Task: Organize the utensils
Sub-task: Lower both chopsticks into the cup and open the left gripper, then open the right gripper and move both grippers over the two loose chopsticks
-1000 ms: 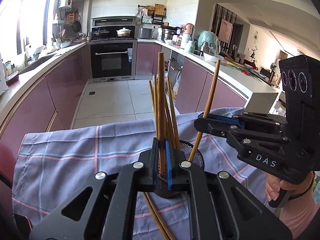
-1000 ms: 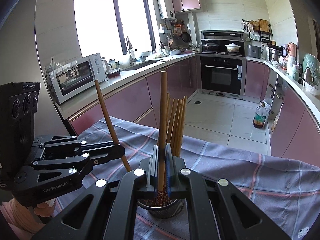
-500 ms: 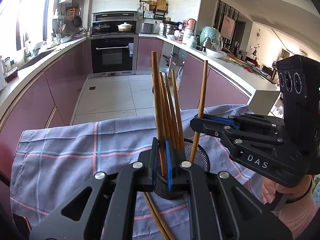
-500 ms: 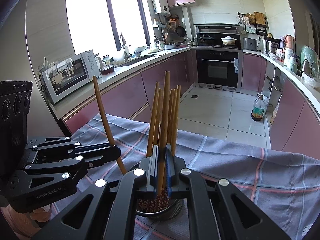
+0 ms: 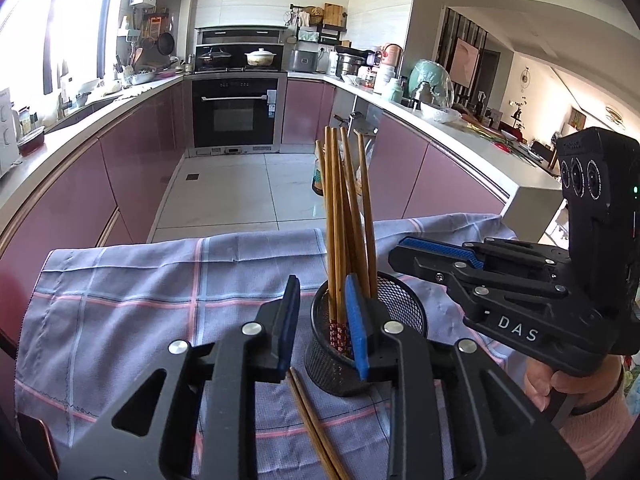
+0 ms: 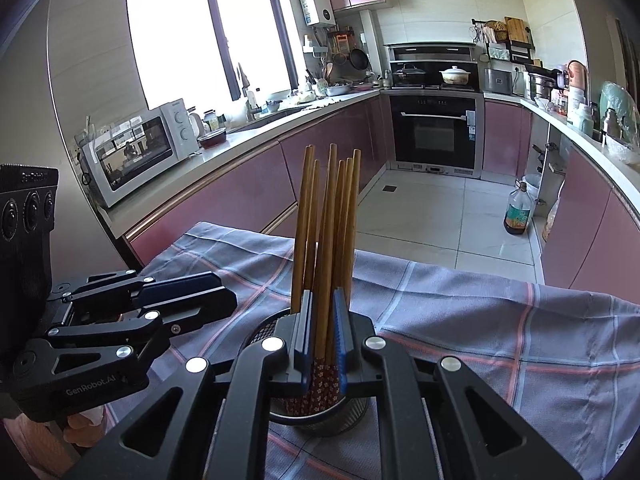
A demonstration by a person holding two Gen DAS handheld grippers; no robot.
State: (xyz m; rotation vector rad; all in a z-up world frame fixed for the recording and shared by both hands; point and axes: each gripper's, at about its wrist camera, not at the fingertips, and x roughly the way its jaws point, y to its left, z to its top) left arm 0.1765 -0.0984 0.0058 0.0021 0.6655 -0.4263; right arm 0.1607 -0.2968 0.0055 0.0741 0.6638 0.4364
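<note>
Six chopsticks (image 6: 326,240) upright in one mesh holder (image 5: 400,304); two more (image 5: 316,424) on cloth (image 5: 120,312). Left gripper (image 5: 322,324) jaws just opened, empty; right gripper (image 6: 323,332) jaws slightly apart.

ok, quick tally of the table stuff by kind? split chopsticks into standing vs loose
chopsticks standing in the holder: 6
loose chopsticks lying on the cloth: 2
black mesh holder: 1
checked cloth: 1
Total: 10
</note>
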